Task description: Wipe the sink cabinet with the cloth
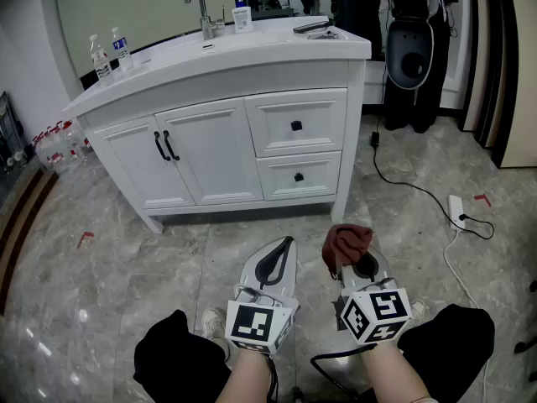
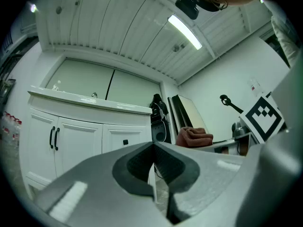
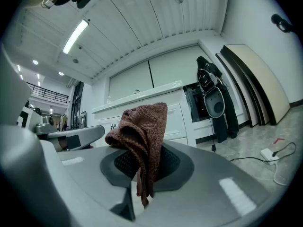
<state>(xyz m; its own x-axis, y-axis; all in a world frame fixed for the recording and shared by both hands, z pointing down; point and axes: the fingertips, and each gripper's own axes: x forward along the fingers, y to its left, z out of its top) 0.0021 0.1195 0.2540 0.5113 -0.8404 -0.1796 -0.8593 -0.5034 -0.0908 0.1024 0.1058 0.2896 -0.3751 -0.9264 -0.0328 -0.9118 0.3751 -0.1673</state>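
Observation:
The white sink cabinet (image 1: 226, 133) stands ahead of me across the marble floor, with two doors and two drawers; it also shows in the left gripper view as the cabinet (image 2: 80, 131) and behind the cloth as the cabinet (image 3: 177, 110). My right gripper (image 1: 348, 254) is shut on a reddish-brown cloth (image 1: 346, 243), which bunches up above the jaws as the cloth (image 3: 142, 131). My left gripper (image 1: 277, 254) is shut with nothing in it, its jaws meeting at the tips (image 2: 154, 148). Both grippers hover low near my knees, well short of the cabinet.
Two water bottles (image 1: 109, 54), a faucet (image 1: 200, 11) and small items sit on the countertop. A power strip (image 1: 458, 211) with cables lies on the floor at right. A golf-type bag (image 1: 411, 49) stands right of the cabinet. More bottles (image 1: 52, 145) rest at left.

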